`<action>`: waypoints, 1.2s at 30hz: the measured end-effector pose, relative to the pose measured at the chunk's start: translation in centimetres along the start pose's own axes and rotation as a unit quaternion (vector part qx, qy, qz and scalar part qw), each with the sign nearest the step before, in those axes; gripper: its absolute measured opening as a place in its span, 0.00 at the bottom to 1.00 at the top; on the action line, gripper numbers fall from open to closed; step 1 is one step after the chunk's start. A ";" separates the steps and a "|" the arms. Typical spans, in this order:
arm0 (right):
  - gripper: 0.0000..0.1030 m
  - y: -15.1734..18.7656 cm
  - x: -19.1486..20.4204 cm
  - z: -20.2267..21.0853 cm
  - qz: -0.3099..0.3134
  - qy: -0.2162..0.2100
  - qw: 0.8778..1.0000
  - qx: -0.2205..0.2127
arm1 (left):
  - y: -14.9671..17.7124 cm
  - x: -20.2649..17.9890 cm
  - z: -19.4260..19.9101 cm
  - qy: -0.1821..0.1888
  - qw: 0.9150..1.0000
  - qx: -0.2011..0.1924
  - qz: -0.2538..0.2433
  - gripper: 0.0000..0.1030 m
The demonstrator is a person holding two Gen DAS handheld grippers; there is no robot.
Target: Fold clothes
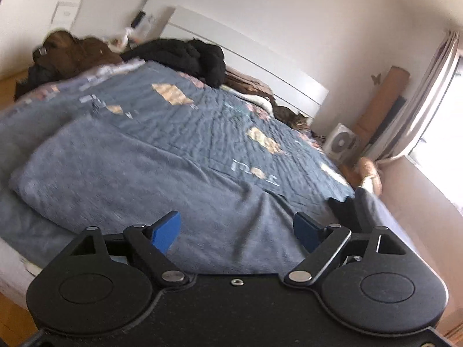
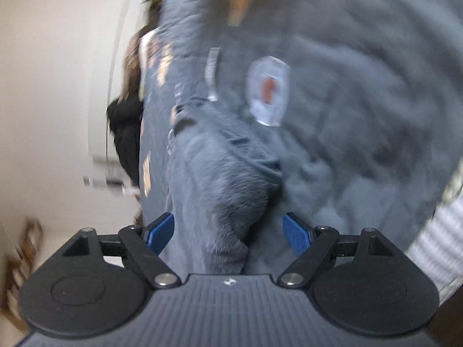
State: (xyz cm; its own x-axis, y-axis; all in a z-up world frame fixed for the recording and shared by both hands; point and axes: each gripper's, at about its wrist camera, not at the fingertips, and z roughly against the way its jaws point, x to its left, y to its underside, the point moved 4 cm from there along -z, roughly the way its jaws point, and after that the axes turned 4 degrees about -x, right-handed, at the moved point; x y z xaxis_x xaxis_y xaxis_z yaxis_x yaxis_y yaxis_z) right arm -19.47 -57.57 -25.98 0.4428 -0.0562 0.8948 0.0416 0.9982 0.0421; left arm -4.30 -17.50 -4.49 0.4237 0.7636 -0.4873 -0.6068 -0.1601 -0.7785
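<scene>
A grey fleece [image 1: 139, 173] lies on the bed [image 1: 202, 110], spread out for folding. The left gripper [image 1: 235, 232] hovers wide over its near edge. The right gripper [image 2: 228, 231], also wide, straddles a raised ridge of fleece [image 2: 228, 202], likely ready to pinch it.

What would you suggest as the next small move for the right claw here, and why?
Probably ease the right claw forward and close it on the raised ridge of the grey fleece garment. Its jaws stand wide open with that fold bunched between them, ungripped. The left claw is open too, above the same fleece.
</scene>
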 end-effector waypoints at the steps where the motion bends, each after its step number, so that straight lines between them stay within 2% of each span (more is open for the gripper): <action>1: 0.79 0.0 -0.3 -0.4 -0.018 -0.005 1.000 0.001 | 0.3 0.0 -0.3 0.002 1.000 0.007 0.000 0.82; 3: 0.79 0.3 -0.5 -1.1 -0.039 -0.016 0.999 0.004 | 1.1 -0.3 -0.7 0.003 1.000 0.025 -0.019 0.82; 5: 0.79 0.7 -0.4 -1.8 -0.049 -0.023 0.999 0.006 | 2.0 -1.1 -1.2 -0.006 0.997 0.039 -0.067 0.82; 9: 0.79 0.9 -0.4 -2.8 -0.041 -0.011 0.999 -0.013 | 3.8 -2.4 -1.7 -0.024 0.987 0.066 -0.143 0.82; 12: 0.79 0.4 0.1 -3.0 -0.021 -0.001 0.999 -0.029 | 4.6 -2.8 -1.7 -0.029 0.981 0.078 -0.174 0.82; 14: 0.79 -0.2 0.6 -3.1 0.019 0.014 0.999 -0.041 | 4.9 -2.9 -1.4 -0.025 0.980 0.079 -0.180 0.83; 16: 0.77 -0.9 0.6 -3.0 0.031 0.016 0.998 -0.053 | 5.1 -2.9 -1.2 -0.023 0.981 0.081 -0.177 0.84; 20: 0.77 -1.7 -1.5 -3.3 -0.087 -0.017 0.995 -0.048 | 5.4 -3.1 -1.5 -0.023 0.980 0.084 -0.179 0.85; 22: 0.77 -1.7 -1.9 -3.6 -0.117 -0.026 0.992 -0.040 | 5.5 -3.2 -1.6 -0.024 0.979 0.085 -0.181 0.85; 25: 0.78 -0.9 -1.2 -4.0 -0.124 -0.031 0.992 -0.022 | 5.8 -3.6 -1.6 -0.021 0.978 0.085 -0.192 0.85; 28: 0.77 0.1 0.0 -4.6 -0.084 -0.029 0.996 -0.007 | 6.0 -3.9 -1.6 -0.019 0.977 0.084 -0.196 0.88; 29: 0.71 0.2 0.1 -4.6 -0.063 -0.015 0.998 -0.013 | 6.0 -3.9 -1.6 -0.019 0.977 0.084 -0.196 0.89; 30: 0.45 0.1 0.0 -4.4 -0.046 0.000 0.999 -0.023 | 6.1 -3.9 -1.6 -0.019 0.977 0.085 -0.197 0.89; 32: 0.16 -0.3 -0.5 -4.0 -0.032 0.033 0.998 -0.040 | 6.2 -3.9 -1.6 -0.019 0.976 0.087 -0.200 0.89; 35: 0.13 -0.4 0.2 -3.4 -0.014 0.020 0.999 -0.049 | 6.2 -3.9 -1.7 -0.020 0.976 0.086 -0.200 0.89; 36: 0.12 -0.3 1.0 -3.0 0.009 0.012 0.998 -0.056 | 6.2 -3.8 -1.7 -0.020 0.976 0.087 -0.200 0.89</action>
State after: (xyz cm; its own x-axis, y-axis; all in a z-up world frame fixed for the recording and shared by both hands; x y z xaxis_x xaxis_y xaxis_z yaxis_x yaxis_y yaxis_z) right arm -16.36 -58.00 -26.38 0.4653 -0.0392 0.8843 0.1327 0.9908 -0.0258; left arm -8.52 -22.48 -8.09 0.6256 0.7675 -0.1399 -0.5045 0.2611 -0.8230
